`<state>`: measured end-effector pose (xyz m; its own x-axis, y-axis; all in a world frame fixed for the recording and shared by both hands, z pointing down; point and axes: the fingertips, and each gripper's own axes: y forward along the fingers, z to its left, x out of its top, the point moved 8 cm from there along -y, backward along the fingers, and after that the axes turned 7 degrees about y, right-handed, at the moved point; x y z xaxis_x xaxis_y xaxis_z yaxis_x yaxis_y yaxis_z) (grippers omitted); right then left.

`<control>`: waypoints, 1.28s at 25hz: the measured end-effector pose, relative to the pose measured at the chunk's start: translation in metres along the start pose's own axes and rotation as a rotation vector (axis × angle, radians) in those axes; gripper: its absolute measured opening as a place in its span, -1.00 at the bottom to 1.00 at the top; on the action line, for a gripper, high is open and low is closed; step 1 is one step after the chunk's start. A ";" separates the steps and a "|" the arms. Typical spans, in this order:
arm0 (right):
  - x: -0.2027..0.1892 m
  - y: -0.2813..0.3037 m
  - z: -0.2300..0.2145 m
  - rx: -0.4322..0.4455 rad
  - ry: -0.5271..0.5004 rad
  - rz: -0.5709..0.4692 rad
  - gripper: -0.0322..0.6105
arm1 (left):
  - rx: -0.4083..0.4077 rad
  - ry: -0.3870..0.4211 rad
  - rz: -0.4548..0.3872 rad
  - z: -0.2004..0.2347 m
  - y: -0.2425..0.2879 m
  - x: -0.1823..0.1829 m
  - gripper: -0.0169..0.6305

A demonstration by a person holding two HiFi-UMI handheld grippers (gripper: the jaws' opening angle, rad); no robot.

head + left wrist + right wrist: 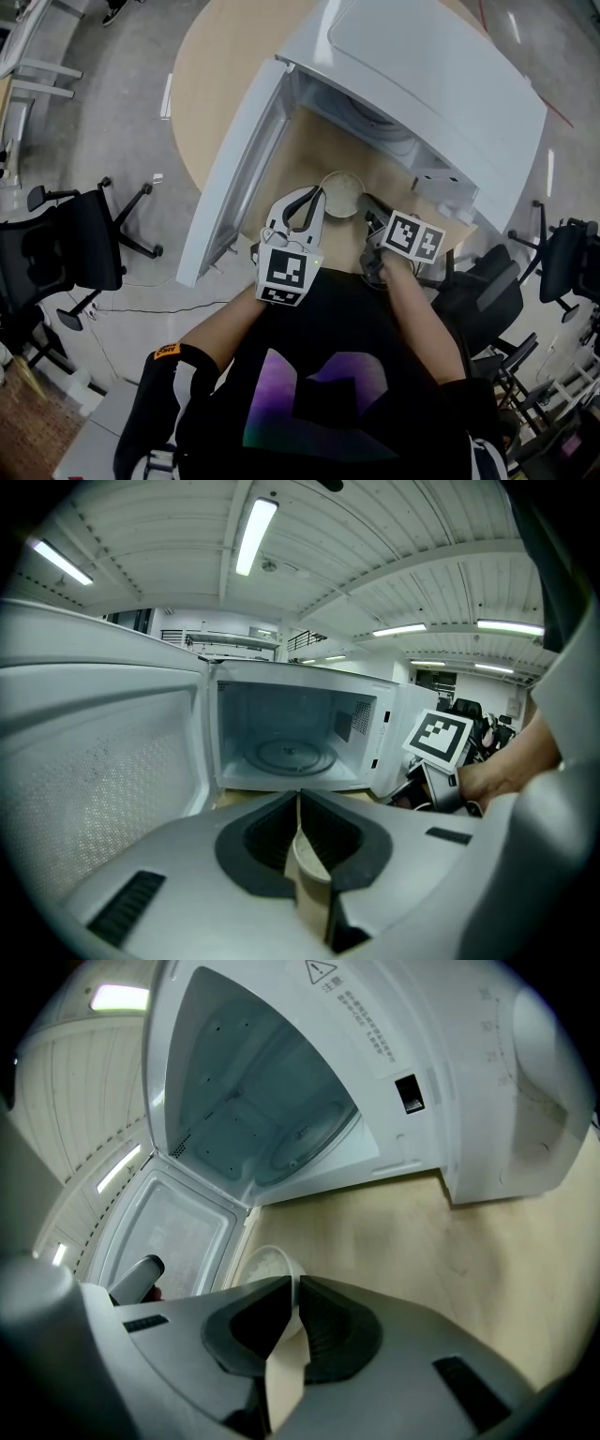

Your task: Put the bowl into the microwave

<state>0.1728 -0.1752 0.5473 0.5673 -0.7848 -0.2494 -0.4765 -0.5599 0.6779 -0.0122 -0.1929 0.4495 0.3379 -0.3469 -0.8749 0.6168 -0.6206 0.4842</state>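
Note:
A small cream bowl (342, 192) sits low over the wooden table (211, 66), just in front of the open white microwave (441, 84). My left gripper (322, 194) is shut on the bowl's left rim, and the thin cream wall (305, 855) shows pinched between its jaws. From the other side, my right gripper (367, 208) is shut on the right rim; the bowl (267, 1269) shows just past its jaws. The microwave's cavity (291, 733) with the glass turntable (286, 757) lies straight ahead in the left gripper view.
The microwave door (234, 169) swings out wide to the left. Its control panel (487, 1082) is on the right side. Office chairs stand on the floor at the left (75, 244) and at the right (572, 258). The table's front edge is right below the grippers.

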 end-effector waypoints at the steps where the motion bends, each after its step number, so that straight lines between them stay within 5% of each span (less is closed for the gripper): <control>1: 0.000 -0.001 0.000 0.004 0.010 -0.006 -0.78 | 0.002 0.000 -0.001 0.000 -0.001 0.000 -0.80; 32: 0.087 -0.004 0.046 0.177 0.379 -0.622 -0.78 | 0.055 0.009 -0.027 0.012 -0.017 0.019 -0.80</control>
<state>0.1929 -0.2534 0.4909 0.9446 -0.1821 -0.2730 -0.0752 -0.9298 0.3602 -0.0245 -0.1979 0.4244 0.3282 -0.3236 -0.8874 0.5861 -0.6670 0.4600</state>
